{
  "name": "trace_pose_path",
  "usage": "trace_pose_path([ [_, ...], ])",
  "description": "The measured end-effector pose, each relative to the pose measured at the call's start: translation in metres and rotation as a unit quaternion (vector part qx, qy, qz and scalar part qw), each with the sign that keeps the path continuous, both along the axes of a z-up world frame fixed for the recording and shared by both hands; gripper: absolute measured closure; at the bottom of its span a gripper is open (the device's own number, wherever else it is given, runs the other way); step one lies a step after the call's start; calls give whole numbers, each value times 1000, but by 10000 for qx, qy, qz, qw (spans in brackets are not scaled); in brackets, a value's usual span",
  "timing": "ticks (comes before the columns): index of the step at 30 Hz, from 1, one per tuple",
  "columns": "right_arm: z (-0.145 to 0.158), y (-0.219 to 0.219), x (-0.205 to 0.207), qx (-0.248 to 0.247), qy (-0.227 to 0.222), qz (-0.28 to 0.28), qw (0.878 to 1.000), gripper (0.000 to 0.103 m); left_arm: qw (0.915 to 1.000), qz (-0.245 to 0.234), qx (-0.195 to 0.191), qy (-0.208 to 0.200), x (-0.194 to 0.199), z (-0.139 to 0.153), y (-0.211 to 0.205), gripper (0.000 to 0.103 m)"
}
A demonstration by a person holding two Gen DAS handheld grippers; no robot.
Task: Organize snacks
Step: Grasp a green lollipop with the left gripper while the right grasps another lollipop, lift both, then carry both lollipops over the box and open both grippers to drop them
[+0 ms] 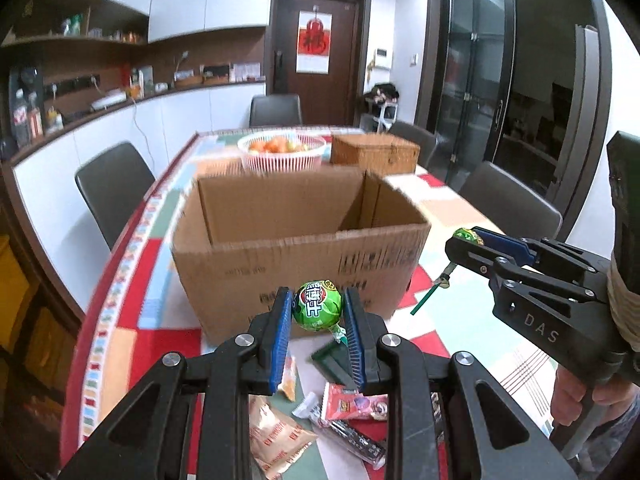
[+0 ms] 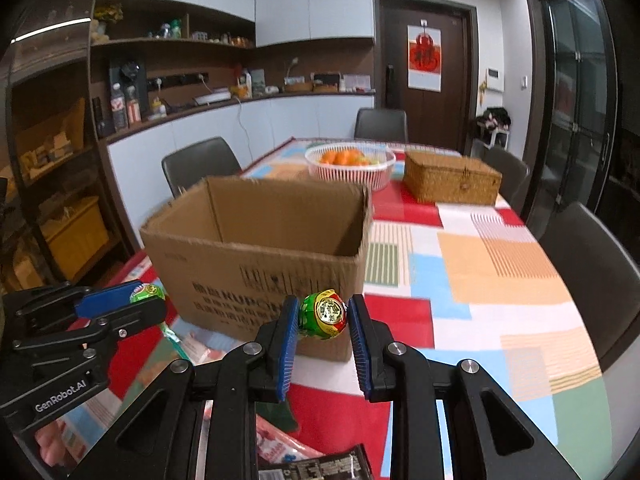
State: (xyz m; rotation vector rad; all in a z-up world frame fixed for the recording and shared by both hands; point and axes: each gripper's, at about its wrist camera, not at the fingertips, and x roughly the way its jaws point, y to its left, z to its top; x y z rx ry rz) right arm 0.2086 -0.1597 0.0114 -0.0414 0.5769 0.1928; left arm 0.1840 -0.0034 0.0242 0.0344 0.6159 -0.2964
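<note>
While the left gripper (image 1: 317, 314) squeezed a green lollipop (image 1: 317, 307) and the right gripper (image 2: 323, 316) squeezed a red-and-green lollipop (image 2: 323, 314), both were short of the open cardboard box (image 1: 296, 240). More snack packets (image 1: 352, 404) lay on the table (image 2: 500, 280), unsorted.

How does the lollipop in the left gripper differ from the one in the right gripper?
Wrapper: the left gripper's lollipop is mostly bright green with white lettering; the right gripper's lollipop adds a red and yellow band around a label.
Side: the left lollipop sits before the cardboard box's middle in its own view, the right near a corner.
Shared: both are round, wrapped and clamped by the head between blue pads.
</note>
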Motion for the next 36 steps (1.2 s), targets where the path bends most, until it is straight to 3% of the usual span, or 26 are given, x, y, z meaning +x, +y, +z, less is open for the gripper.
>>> trace_pose_path([
  [7, 29, 1, 7, 185, -285, 101, 9994, 77, 9990, 111, -9, -436, 4, 35, 6, 77],
  [14, 51, 3, 23, 300, -505, 113, 9982, 77, 9979, 152, -14, -625, 20, 55, 9, 77],
  [23, 56, 5, 53, 318, -408, 83, 9986, 77, 9989, 198, 64, -432, 56, 52, 13, 77],
  [36, 35, 15, 104, 146, 72, 50, 9999, 77, 9991, 332, 269, -81, 110, 31, 15, 77],
])
